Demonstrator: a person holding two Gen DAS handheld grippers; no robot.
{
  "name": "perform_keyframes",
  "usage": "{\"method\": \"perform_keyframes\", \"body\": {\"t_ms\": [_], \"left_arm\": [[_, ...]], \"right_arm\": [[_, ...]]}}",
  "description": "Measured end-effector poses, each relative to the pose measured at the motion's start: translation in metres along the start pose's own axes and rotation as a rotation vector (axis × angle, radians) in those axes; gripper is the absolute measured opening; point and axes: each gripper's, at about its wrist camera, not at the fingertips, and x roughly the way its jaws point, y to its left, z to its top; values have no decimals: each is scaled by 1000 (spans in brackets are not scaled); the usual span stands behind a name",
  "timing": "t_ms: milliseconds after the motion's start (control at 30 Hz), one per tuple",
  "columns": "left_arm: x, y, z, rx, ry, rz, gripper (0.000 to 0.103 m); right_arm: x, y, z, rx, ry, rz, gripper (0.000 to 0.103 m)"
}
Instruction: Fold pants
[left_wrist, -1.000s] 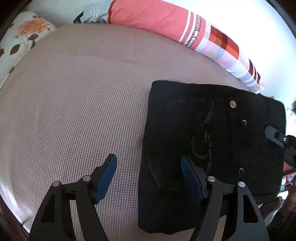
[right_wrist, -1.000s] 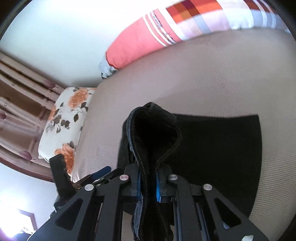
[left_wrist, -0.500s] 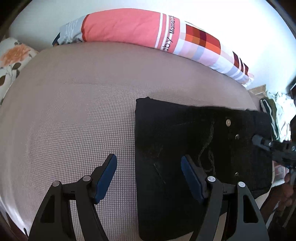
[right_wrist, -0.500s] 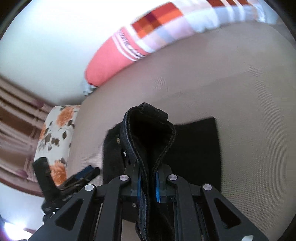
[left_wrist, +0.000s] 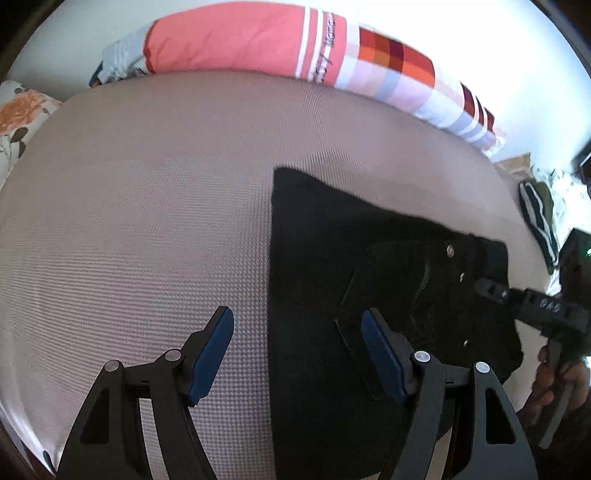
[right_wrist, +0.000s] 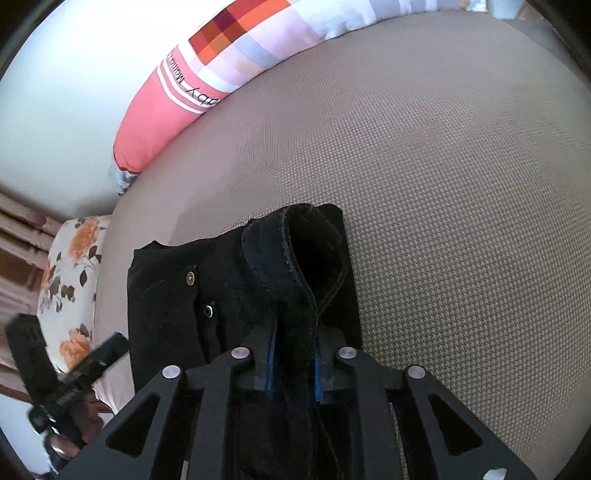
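Note:
Black pants (left_wrist: 369, 258) lie folded into a rectangle on the taupe bed (left_wrist: 147, 203), their metal studs facing up. My left gripper (left_wrist: 295, 317) hangs open above the pants' left edge, one finger over the mattress and one over the cloth, holding nothing. My right gripper (right_wrist: 293, 365) has a doubled-over edge of the pants (right_wrist: 166, 314) standing up between its blue pads; its jaws are opening, and the cloth still fills the gap. In the left wrist view the right gripper (left_wrist: 491, 288) touches the pants' right side. The right wrist view shows the left gripper (right_wrist: 110, 343) at lower left.
A long pink and checked pillow (left_wrist: 258, 40) runs along the bed's far side by the white wall. A floral pillow (right_wrist: 70, 295) lies at one end. Other clothes (left_wrist: 539, 221) sit beyond the bed's right edge. A hand (left_wrist: 554, 376) grips the right tool.
My right gripper has come down and brought the raised fold low over the pants, and its pads have parted slightly. The left gripper drifted sideways, still open.

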Motion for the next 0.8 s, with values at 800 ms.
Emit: {"method": "perform_keyframes", "body": {"t_ms": [800], "left_arm": [[5, -18, -46, 57, 70, -17, 72]], "right_arm": [[-65, 19, -73, -105, 22, -112, 11]]}}
